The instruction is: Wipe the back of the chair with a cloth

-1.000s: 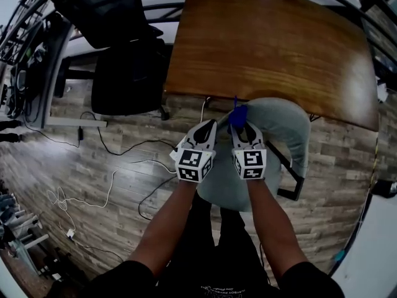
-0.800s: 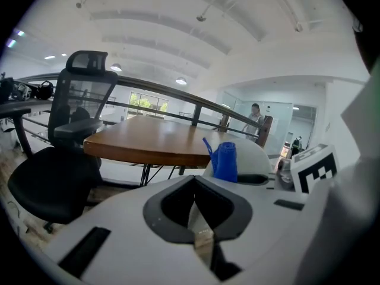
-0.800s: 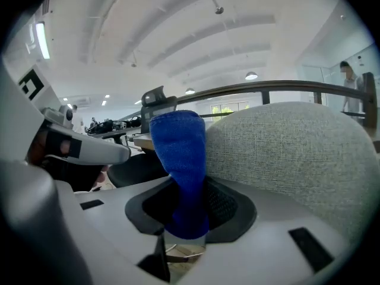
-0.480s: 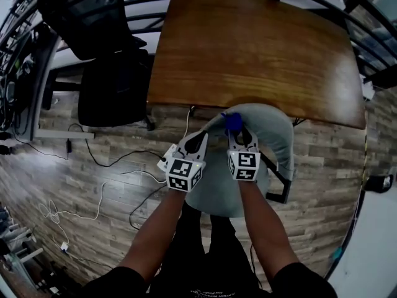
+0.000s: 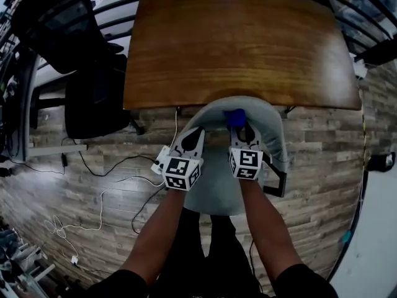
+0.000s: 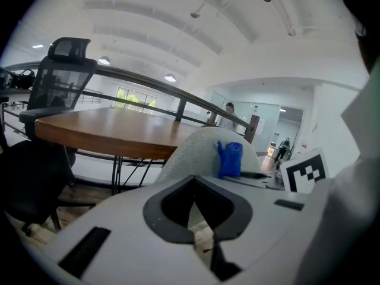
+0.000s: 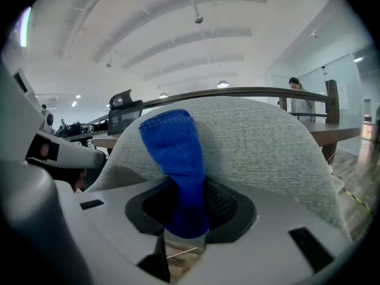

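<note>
- Right now the right gripper (image 5: pixel 237 128) is clamped on a blue cloth (image 5: pixel 234 117). In the right gripper view the jaws pinch the lower end of the cloth, and the rest stands up as a rolled tongue.
- The free end of the cloth lies against the top edge of the grey chair (image 5: pixel 273 120)'s back. The two look to be touching, just right of the middle of the back.
- The left gripper (image 5: pixel 194 133) has its jaws drawn nearly together, with only a thin slit between them and nothing held. It hovers just left of the cloth, over the gap between the chair's seat and back, and whether it touches the back is not clear.
- Both grippers point from the seat side of the chair toward its back.
- My reading of progress is that the wipe is at its start or in an early pass. The cloth is on the back, but the fabric shows no streak or damp mark, so what has been covered cannot be judged.
- Left to do, as I judge it, are strokes along the curved top edge and down the face of the back.
- Beyond the chair's back is a wooden table (image 5: pixel 236 42), with the chair tucked partly under its near edge.
- Well to the chair's left is a black office chair (image 5: pixel 93 98), and cables (image 5: pixel 118 166) trail on the plank floor (image 5: pixel 322 166) between the two chairs.
</note>
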The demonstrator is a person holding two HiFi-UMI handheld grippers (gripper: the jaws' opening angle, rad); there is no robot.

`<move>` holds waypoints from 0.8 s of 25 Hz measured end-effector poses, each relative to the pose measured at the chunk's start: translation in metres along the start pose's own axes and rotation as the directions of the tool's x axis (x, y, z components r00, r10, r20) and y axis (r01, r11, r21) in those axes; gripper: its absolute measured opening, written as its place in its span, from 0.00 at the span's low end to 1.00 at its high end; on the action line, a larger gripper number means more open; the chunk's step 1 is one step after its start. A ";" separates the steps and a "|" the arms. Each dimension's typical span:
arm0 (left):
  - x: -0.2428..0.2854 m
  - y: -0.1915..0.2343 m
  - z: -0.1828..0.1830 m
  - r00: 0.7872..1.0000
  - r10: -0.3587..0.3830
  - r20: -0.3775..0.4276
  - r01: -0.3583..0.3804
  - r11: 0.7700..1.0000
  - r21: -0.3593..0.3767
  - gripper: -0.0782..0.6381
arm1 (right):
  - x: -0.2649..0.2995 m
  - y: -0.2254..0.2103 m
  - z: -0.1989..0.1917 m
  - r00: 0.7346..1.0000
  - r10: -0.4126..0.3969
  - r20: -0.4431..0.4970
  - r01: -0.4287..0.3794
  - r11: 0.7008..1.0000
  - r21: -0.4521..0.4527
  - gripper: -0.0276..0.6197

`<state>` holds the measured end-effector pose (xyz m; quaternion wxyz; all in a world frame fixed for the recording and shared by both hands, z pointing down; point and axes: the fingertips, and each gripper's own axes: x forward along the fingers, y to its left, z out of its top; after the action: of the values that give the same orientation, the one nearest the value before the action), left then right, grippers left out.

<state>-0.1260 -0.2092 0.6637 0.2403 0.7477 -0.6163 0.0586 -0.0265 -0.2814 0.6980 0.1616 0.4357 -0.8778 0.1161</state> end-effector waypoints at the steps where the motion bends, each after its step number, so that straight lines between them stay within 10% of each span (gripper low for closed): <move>1: 0.005 -0.004 0.000 1.000 -0.009 -0.001 0.009 1.000 0.008 0.11 | -0.002 -0.008 -0.001 1.000 -0.013 0.004 0.013 1.000 0.010 0.23; 20: 0.056 -0.107 -0.010 0.988 -0.155 -0.020 0.156 0.983 0.096 0.11 | -0.060 -0.093 -0.017 0.990 -0.141 0.021 0.139 0.987 0.078 0.23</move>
<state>-0.0089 -0.2415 0.6632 0.2111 0.8040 -0.5510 0.0743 0.0854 -0.2865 0.6966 0.1408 0.5038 -0.8420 0.1322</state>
